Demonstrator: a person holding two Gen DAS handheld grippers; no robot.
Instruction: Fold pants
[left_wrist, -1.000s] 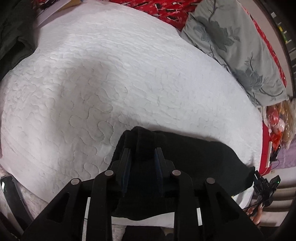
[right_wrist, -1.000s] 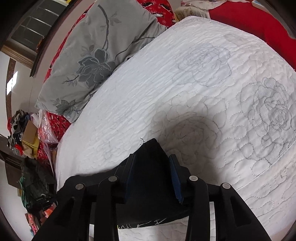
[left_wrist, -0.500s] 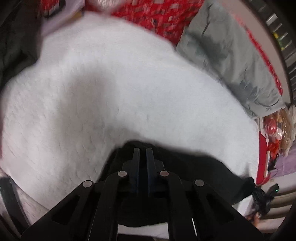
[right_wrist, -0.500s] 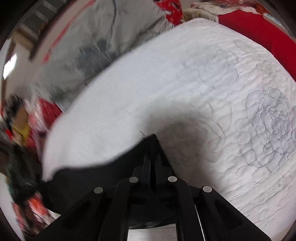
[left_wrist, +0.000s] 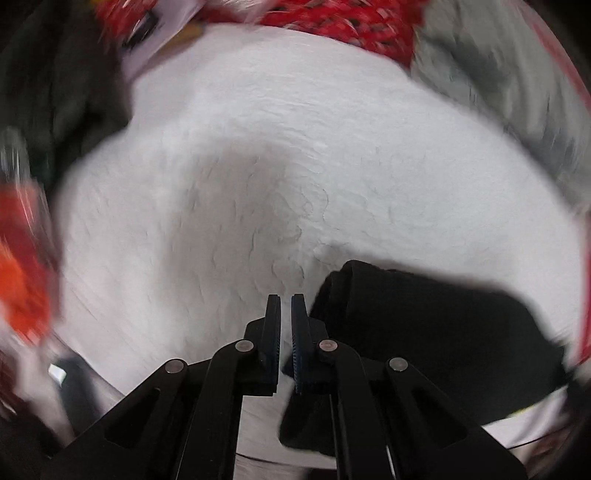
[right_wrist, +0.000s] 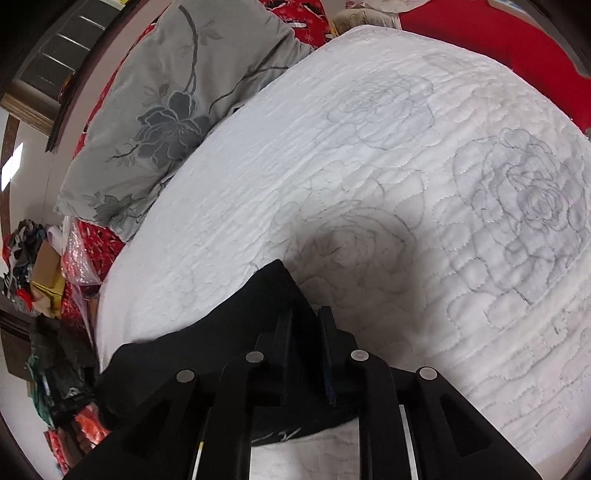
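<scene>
While the right gripper (right_wrist: 304, 325) is opening its narrow jaws over the near corner of the black pants (right_wrist: 229, 332), cloth lying between them, the left gripper (left_wrist: 285, 314) has let go and swung left, its jaws now nearly together over bare quilt (left_wrist: 258, 177) with nothing in them. A second ago both pinched the pants, so this fold looks laid down. The pants lie as a soft, thick, dark bundle on the near edge of the white stitched quilt, rose patterns and a grey flowered pillow (right_wrist: 173, 110) beyond.
</scene>
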